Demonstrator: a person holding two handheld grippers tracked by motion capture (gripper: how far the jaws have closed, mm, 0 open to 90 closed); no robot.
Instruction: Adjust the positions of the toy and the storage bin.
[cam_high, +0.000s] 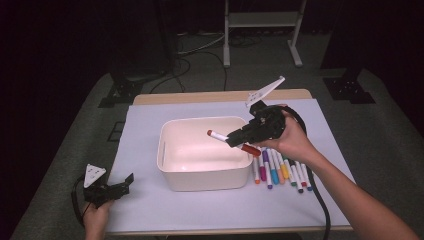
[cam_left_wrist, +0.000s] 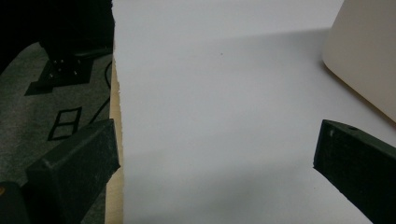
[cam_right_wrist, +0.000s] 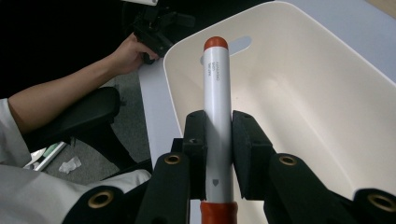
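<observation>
While the right gripper (cam_high: 239, 140) holds its fingers clamped on one white red-capped marker (cam_high: 233, 142) above the cream plastic bin's (cam_high: 170, 172) right rim, about eleven coloured markers (cam_high: 280, 171) lie just right of that bin on the white-covered bench (cam_high: 150, 210). Left of the bin, the left gripper (cam_high: 126, 183) rests, fingers wide apart and empty.

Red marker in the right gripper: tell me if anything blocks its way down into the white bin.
Nothing visible does. The right gripper holds the red marker clamped over the white bin, whose top is open and whose inside looks bare. The other markers lie outside, beside it.
</observation>
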